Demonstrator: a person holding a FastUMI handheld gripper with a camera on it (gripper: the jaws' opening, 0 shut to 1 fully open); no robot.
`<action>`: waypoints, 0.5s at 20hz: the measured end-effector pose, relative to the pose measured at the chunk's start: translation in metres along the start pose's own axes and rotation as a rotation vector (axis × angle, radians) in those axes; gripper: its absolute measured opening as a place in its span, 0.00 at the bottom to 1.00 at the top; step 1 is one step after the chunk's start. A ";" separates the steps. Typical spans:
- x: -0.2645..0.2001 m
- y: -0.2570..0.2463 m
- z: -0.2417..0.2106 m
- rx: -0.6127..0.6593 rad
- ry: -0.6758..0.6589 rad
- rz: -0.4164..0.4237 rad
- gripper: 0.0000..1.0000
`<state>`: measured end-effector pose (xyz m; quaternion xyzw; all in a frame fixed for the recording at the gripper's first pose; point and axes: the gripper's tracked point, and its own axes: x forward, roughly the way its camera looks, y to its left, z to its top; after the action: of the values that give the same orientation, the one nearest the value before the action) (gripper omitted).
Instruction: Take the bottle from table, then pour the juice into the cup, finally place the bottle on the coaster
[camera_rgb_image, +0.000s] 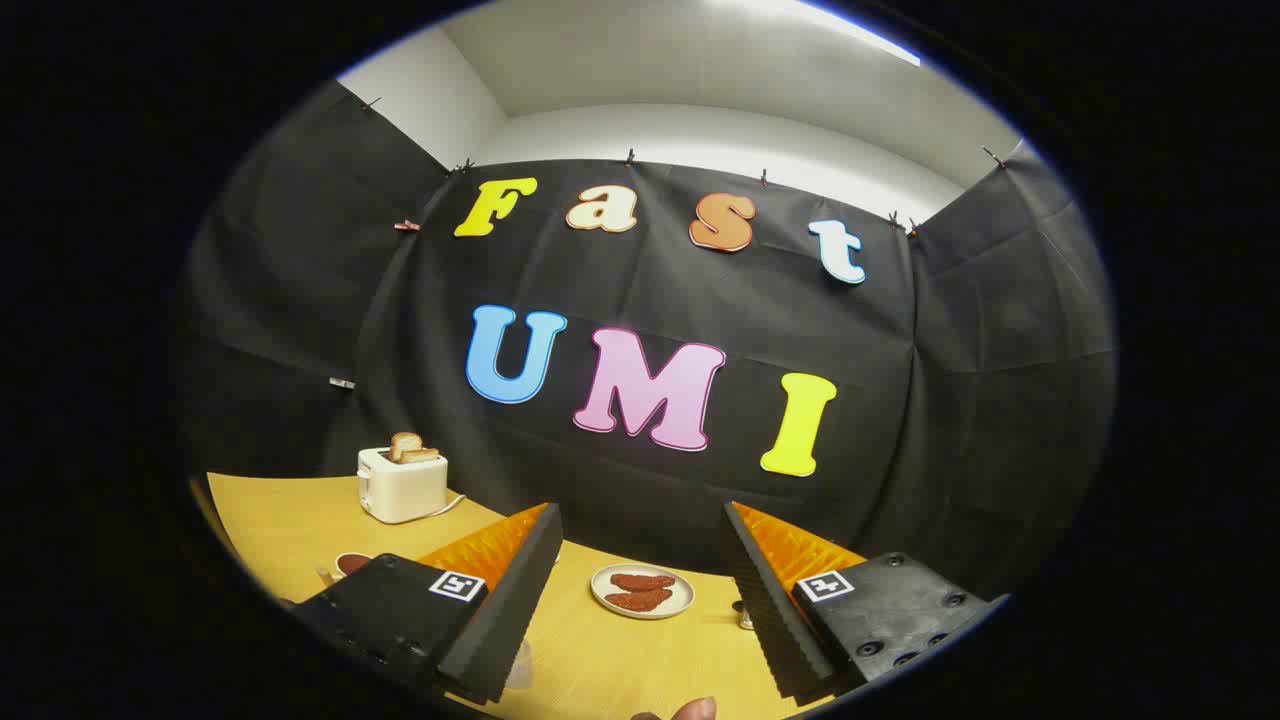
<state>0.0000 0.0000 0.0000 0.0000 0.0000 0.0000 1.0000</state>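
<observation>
Yellow table (300, 525), cream toaster (402, 485)

In the lower left of the picture a small round cup (351, 563), pale outside and dark reddish-brown inside, stands upright on the yellow table (300, 520). It sits just left of the left finger, partly hidden by it. Lower down, a see-through cup-like thing (520, 666) peeks out from under that same finger; it is too hidden to tell more. The gripper (640, 560) has its two fingers spread wide apart, with nothing held between them.
</observation>
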 end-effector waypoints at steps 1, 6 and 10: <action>0.000 0.000 0.000 0.002 0.000 -0.001 0.97; 0.000 0.001 -0.001 0.003 0.002 -0.002 0.97; -0.001 0.003 -0.004 0.004 0.002 -0.003 0.97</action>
<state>-0.0007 0.0034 -0.0035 0.0020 0.0012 -0.0016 1.0000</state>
